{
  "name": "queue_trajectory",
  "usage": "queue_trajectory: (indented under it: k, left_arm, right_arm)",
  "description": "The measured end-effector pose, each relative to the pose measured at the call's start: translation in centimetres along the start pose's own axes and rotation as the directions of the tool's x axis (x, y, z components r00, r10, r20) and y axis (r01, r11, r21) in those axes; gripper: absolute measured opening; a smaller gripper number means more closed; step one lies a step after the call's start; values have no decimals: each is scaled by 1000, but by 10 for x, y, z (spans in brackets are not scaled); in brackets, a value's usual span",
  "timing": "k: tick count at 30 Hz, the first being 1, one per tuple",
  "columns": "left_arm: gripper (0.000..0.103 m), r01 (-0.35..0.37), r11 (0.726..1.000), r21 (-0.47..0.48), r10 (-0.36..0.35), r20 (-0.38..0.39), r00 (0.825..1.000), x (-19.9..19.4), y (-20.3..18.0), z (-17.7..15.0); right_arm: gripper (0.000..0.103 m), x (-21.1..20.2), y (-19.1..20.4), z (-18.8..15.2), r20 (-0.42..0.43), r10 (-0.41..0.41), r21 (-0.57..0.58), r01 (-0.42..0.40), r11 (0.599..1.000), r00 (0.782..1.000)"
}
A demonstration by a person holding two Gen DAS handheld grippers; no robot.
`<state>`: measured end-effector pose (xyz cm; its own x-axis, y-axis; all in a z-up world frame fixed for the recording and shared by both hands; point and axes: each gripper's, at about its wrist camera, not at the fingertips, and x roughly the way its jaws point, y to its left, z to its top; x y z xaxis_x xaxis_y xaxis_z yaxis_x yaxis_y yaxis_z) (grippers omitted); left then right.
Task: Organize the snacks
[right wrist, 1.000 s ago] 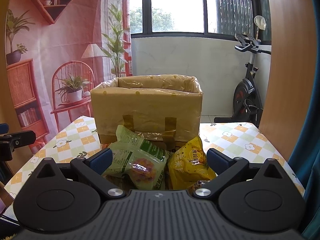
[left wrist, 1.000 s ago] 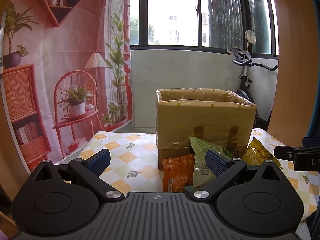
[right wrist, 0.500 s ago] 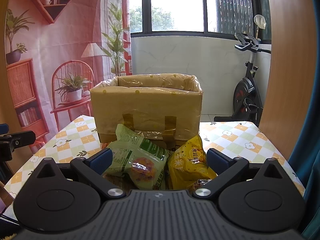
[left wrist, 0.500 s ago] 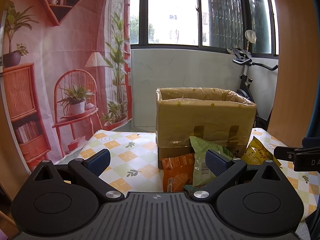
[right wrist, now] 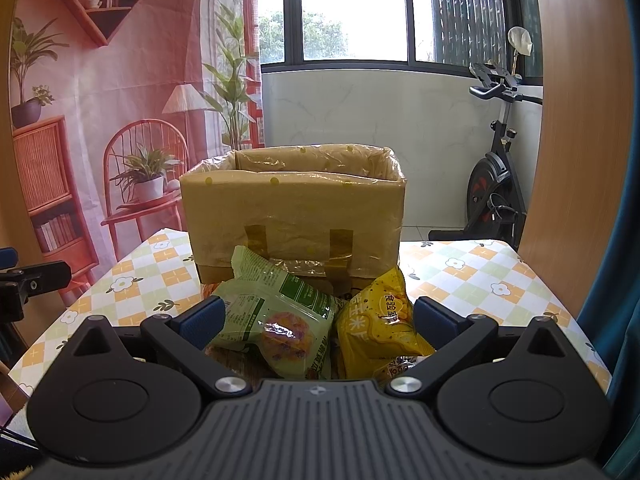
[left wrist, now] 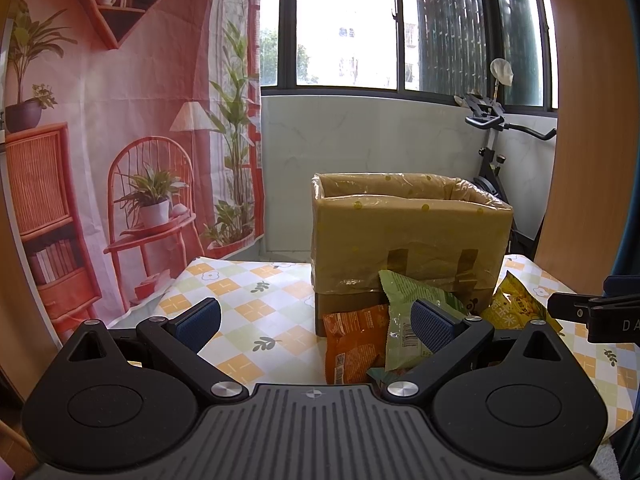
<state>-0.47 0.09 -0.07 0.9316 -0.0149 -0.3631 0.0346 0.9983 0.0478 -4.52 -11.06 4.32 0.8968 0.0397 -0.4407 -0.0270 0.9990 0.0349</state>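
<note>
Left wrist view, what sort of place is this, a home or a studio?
Probably a home balcony or sunroom set up for recording. An exercise bike stands by large windows, a printed backdrop of furniture hangs at left, and a box with snack bags sits on a checked table.

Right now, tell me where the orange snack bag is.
In the left wrist view, the orange snack bag stands on the table, right of centre, against the cardboard box and left of the green snack bag.
</note>
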Motion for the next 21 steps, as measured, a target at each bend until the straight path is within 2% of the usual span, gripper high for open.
queue_trajectory:
  k: [21]
  left_arm:
    - [102, -19, 999, -26, 17, -46, 999, 8, 3, 1]
  right_arm:
    - [101, 3, -5, -1, -34, 7, 38, -6, 999, 999]
